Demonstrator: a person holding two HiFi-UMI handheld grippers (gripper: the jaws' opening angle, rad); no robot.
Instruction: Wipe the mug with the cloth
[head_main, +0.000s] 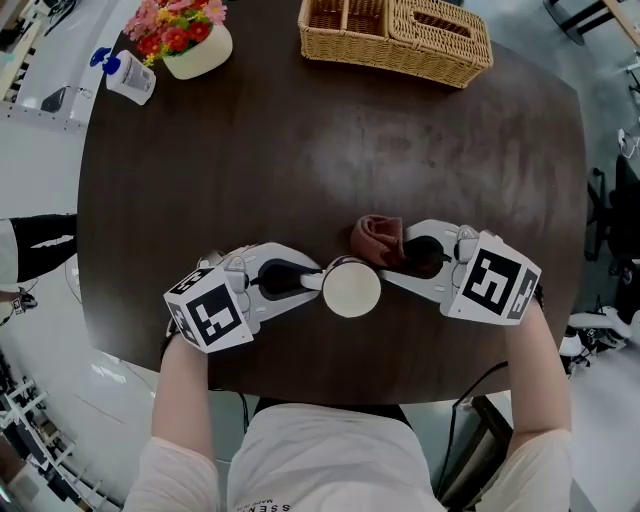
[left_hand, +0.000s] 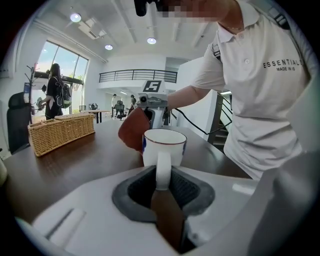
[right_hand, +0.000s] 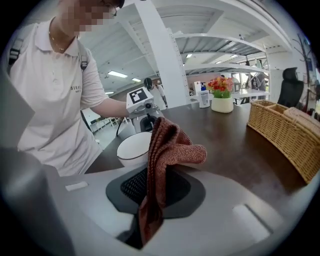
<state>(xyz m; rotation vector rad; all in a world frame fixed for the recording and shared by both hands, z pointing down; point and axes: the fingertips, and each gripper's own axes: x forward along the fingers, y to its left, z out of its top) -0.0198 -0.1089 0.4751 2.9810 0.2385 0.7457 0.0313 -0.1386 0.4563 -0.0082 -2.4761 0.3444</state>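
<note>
A white mug (head_main: 351, 288) with a thin dark rim stands upright near the table's front edge. My left gripper (head_main: 308, 282) is shut on its handle (left_hand: 162, 169), with the mug body (left_hand: 164, 144) straight ahead of the jaws. A reddish-brown cloth (head_main: 378, 239) sits bunched just to the mug's right and behind it. My right gripper (head_main: 400, 263) is shut on the cloth (right_hand: 165, 150), which stands up from the jaws and flops over to the right. In the right gripper view the mug (right_hand: 135, 148) sits just left of the cloth, very close; contact cannot be told.
A wicker basket (head_main: 395, 35) stands at the far edge of the dark wooden table (head_main: 300, 150). A flower pot (head_main: 190, 38) and a white pump bottle (head_main: 128, 75) are at the far left. A dark chair (head_main: 610, 215) stands beyond the right edge.
</note>
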